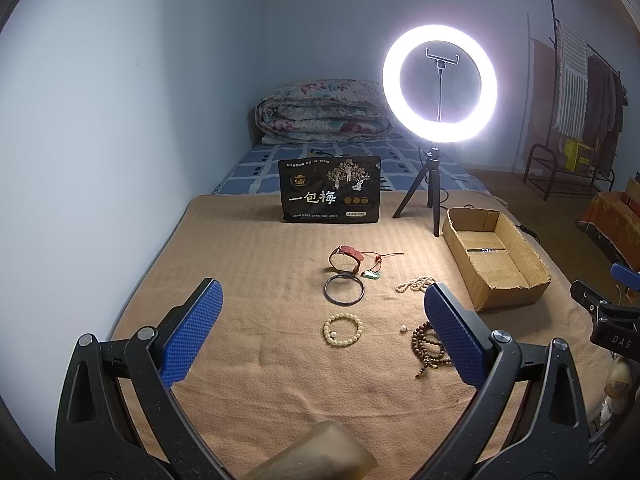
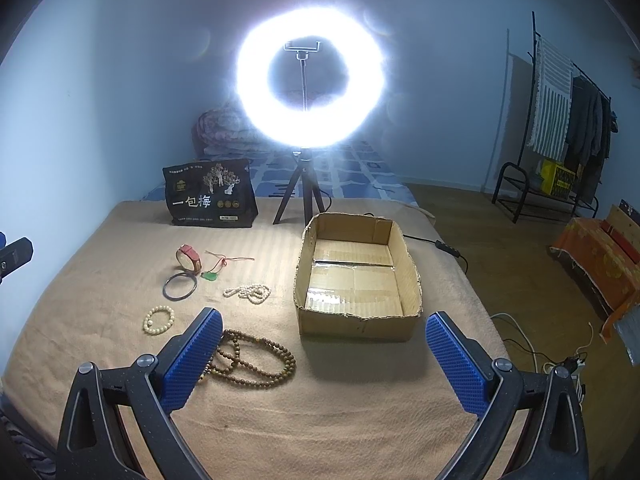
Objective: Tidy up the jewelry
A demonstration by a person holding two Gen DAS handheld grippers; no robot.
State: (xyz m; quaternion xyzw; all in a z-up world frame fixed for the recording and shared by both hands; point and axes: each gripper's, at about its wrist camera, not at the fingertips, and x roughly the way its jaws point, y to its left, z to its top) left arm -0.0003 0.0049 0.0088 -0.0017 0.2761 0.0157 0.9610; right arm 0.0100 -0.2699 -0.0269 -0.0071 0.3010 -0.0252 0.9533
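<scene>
While both sets of jaws stand wide apart and empty, left gripper (image 1: 322,320) and right gripper (image 2: 324,354) hover above tan blanket (image 2: 320,420) on bed. Jewelry spread left of open cardboard box (image 2: 356,322): red watch (image 2: 189,257), green pendant (image 2: 209,276), dark bangle (image 2: 180,286), pearl strand (image 2: 248,292), cream bead bracelet (image 2: 159,320), brown bead necklace (image 2: 256,360). Box holds nothing. Ring light (image 2: 310,80) glows behind.

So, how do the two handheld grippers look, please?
The left gripper and the right gripper look alike: black speckled arms with round silver bolts, and jaws faced with blue pads of dotted texture. The left camera also shows white letters "DAS" on the right gripper's body. No sleeves or cables are visible.
</scene>
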